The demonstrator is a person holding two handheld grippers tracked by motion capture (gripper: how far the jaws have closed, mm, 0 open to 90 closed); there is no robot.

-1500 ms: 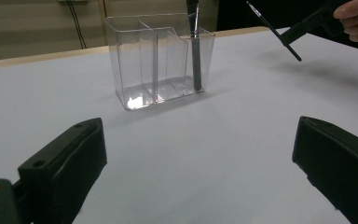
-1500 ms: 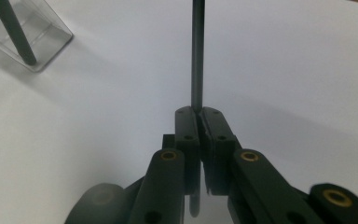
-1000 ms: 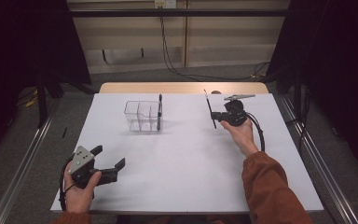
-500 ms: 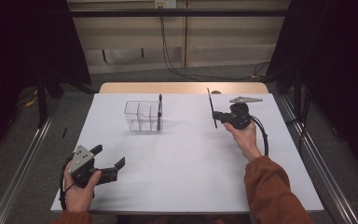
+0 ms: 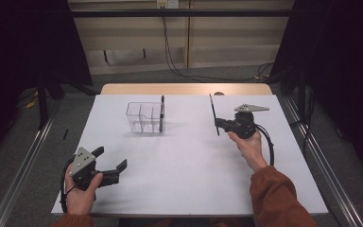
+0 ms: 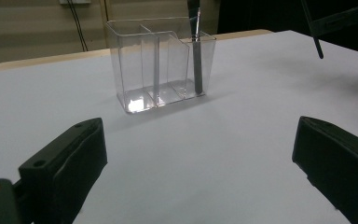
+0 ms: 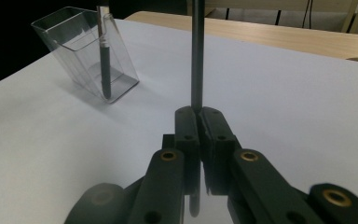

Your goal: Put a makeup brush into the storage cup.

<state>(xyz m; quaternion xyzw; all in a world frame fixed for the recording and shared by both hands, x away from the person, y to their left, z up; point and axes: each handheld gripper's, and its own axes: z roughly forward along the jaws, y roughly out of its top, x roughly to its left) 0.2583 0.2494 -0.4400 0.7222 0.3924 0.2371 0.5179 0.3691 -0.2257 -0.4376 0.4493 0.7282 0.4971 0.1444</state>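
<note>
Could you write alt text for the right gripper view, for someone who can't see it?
Seen from just behind them, the right gripper has its two black fingers shut on a thin dark pen that stands straight up above a white table. Farther back on the left stands a clear plastic organizer with another pen upright inside.

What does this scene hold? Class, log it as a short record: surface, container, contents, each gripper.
surface: white table
container: clear organizer, three compartments, standing upright
contents: one dark pen upright in an end compartment; the others look empty
right gripper: jaws shut on a second pen, away from the organizer
left gripper: jaws open, nothing between them, near the table's front edge
</note>
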